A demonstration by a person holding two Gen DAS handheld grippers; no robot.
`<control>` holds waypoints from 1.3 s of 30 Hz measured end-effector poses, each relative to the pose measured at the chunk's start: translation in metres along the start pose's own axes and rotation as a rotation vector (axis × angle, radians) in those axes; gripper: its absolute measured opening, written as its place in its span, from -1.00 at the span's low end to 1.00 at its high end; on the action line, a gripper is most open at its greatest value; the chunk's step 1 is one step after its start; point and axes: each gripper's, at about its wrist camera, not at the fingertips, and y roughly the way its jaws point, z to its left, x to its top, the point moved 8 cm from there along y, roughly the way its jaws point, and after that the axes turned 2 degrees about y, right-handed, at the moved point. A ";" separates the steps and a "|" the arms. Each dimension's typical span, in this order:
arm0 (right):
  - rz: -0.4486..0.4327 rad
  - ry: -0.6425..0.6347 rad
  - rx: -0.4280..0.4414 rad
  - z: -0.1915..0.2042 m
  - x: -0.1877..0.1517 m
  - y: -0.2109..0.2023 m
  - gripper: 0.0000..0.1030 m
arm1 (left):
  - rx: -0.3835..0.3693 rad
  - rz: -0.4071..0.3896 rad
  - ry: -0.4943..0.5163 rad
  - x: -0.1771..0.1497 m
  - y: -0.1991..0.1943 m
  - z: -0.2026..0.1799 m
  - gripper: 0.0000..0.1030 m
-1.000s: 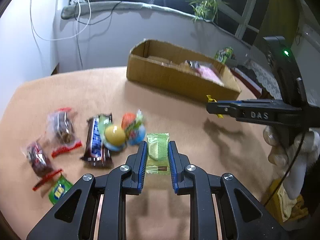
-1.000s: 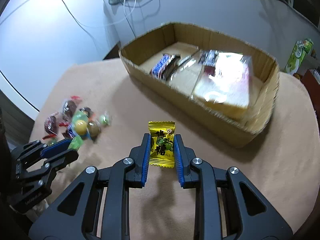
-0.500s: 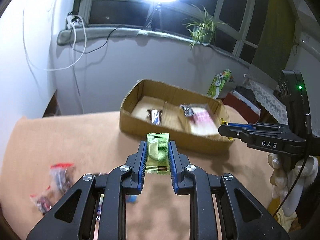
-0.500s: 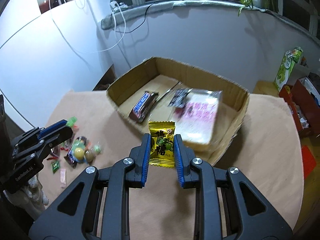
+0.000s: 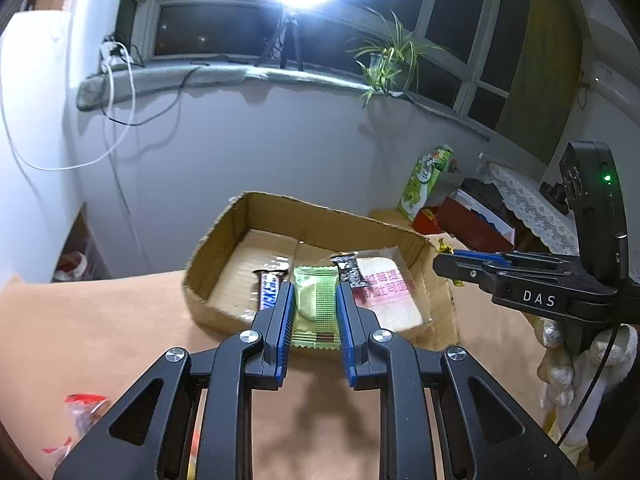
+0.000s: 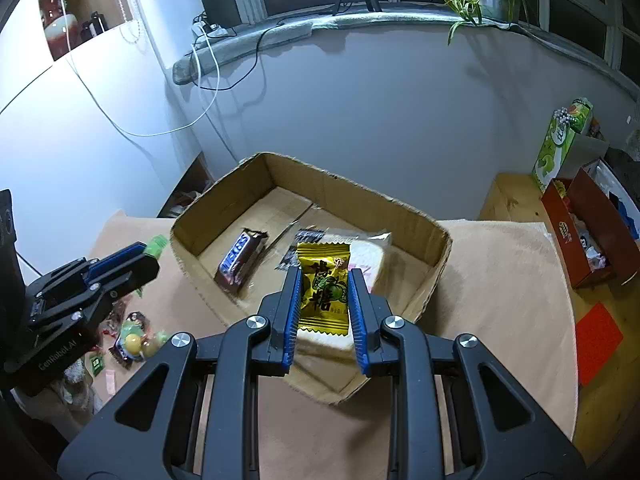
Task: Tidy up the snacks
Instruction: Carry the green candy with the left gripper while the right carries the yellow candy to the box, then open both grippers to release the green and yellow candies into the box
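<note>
While clamped narrow on a green packet (image 5: 316, 306), left gripper (image 5: 316, 312) hangs short of the cardboard box (image 5: 224, 240), near wall just ahead and below the tips; pinched equally tight on a yellow candy (image 6: 323, 292), right gripper (image 6: 324, 300) sits over the box's near corner, bread bag (image 6: 370, 254) directly beneath, chocolate bar (image 6: 240, 264) ahead and to the left on the box floor; loose snack pile (image 6: 134, 338) lying down-left of the right fingers, back on the tan tablecloth (image 6: 500, 280).

Risks, as a judgement: letting go too soon from the left would probably drop the packet outside the wall; coming in low could catch the ragged cardboard rim and shove the whole box; both tools converging on one box, so a knock between them looks possible; slick wrappers held by the edges may twist or slip.

Room: bare box floor ahead-left beyond the bar; open cloth to the right; wall close behind the box.
</note>
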 end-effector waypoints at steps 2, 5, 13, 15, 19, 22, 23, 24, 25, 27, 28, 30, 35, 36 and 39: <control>0.003 0.002 -0.009 -0.005 0.004 0.004 -0.54 | 0.000 0.010 0.004 0.002 0.007 -0.003 -0.62; 0.008 0.011 -0.018 -0.013 0.008 0.011 -0.54 | -0.002 0.022 -0.002 0.005 0.018 -0.004 -0.62; 0.042 0.032 -0.041 -0.031 0.009 0.035 -0.54 | 0.013 0.045 -0.010 0.013 0.041 -0.002 -0.62; 0.050 0.037 -0.049 -0.036 0.009 0.041 -0.54 | 0.015 0.053 -0.013 0.013 0.046 -0.001 -0.62; 0.062 0.051 -0.052 -0.043 0.009 0.048 -0.54 | 0.018 0.070 -0.029 0.010 0.057 0.002 -0.62; 0.069 0.051 -0.056 -0.044 0.008 0.052 -0.54 | 0.019 0.081 -0.034 0.008 0.063 0.004 -0.62; 0.072 0.048 -0.056 -0.044 0.008 0.052 -0.54 | 0.017 0.086 -0.034 0.007 0.065 0.004 -0.62; 0.074 0.045 -0.055 -0.044 0.008 0.053 -0.53 | 0.019 0.087 -0.033 0.007 0.066 0.004 -0.62; 0.075 0.043 -0.057 -0.043 0.009 0.054 -0.53 | 0.020 0.088 -0.032 0.007 0.067 0.004 -0.62; 0.068 0.039 -0.064 -0.043 0.010 0.054 -0.53 | 0.019 0.092 -0.033 0.007 0.069 0.003 -0.62; 0.069 0.038 -0.067 -0.043 0.010 0.054 -0.38 | 0.017 0.093 -0.036 0.007 0.069 0.003 -0.60; 0.062 0.040 -0.070 -0.043 0.010 0.052 0.12 | 0.011 0.101 -0.044 0.007 0.070 0.003 -0.58; 0.032 0.037 -0.074 -0.041 0.012 0.044 0.35 | 0.022 0.098 -0.054 0.007 0.068 0.004 -0.01; 0.031 0.037 -0.075 -0.041 0.013 0.043 0.35 | 0.022 0.094 -0.053 0.008 0.068 0.004 -0.01; 0.030 0.032 -0.078 -0.040 0.013 0.042 0.35 | 0.024 0.089 -0.045 0.008 0.065 0.003 -0.01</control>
